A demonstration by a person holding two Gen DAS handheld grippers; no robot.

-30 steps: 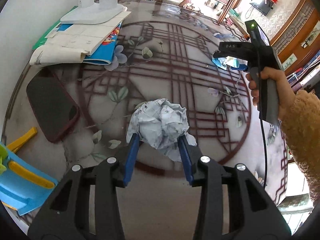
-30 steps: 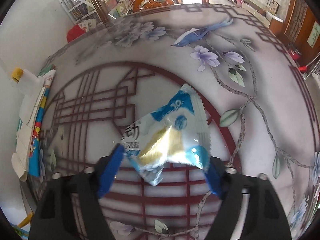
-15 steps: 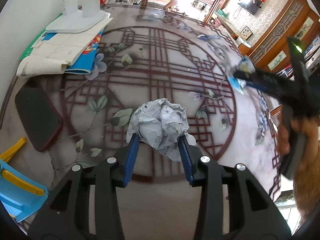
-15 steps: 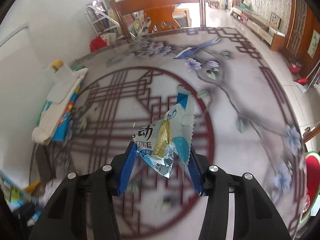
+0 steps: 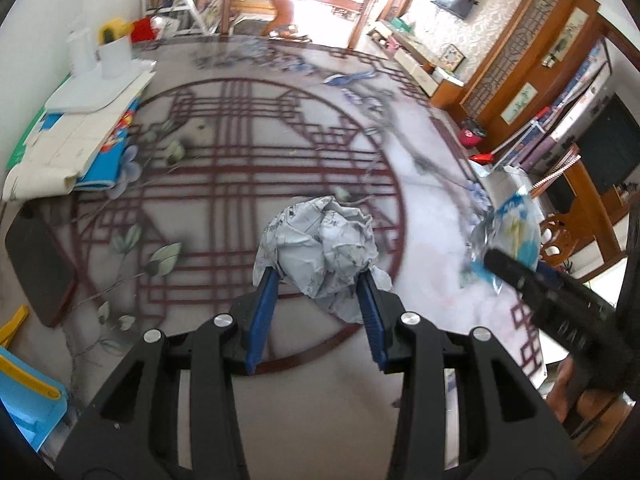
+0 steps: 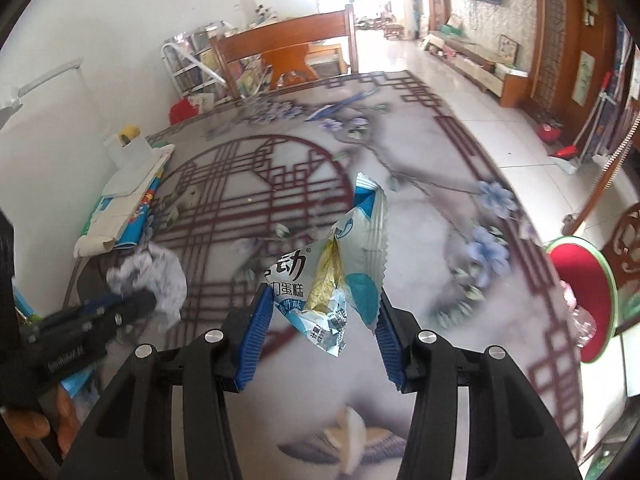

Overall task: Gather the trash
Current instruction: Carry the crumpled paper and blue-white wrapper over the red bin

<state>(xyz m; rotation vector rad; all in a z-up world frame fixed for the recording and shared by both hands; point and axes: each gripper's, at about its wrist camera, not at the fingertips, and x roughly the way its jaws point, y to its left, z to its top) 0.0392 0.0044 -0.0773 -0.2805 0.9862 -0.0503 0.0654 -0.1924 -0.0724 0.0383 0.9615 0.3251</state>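
Above the round table (image 5: 304,412), the left gripper (image 5: 316,292) grasps a crumpled paper ball (image 5: 320,252); to its right, the right gripper (image 6: 320,328) clenches a torn snack wrapper (image 6: 340,276), both lifted clear of the tabletop.

Each handheld unit, the left gripper (image 5: 318,284) and the right gripper (image 6: 322,312), has two matte black angular arms with triangular cut-outs. Round silver screw heads sit along each arm. Ribbed blue pads (image 6: 254,340) line the inner faces of the fingers. The black housing carries small white lettering, too blurred to read.
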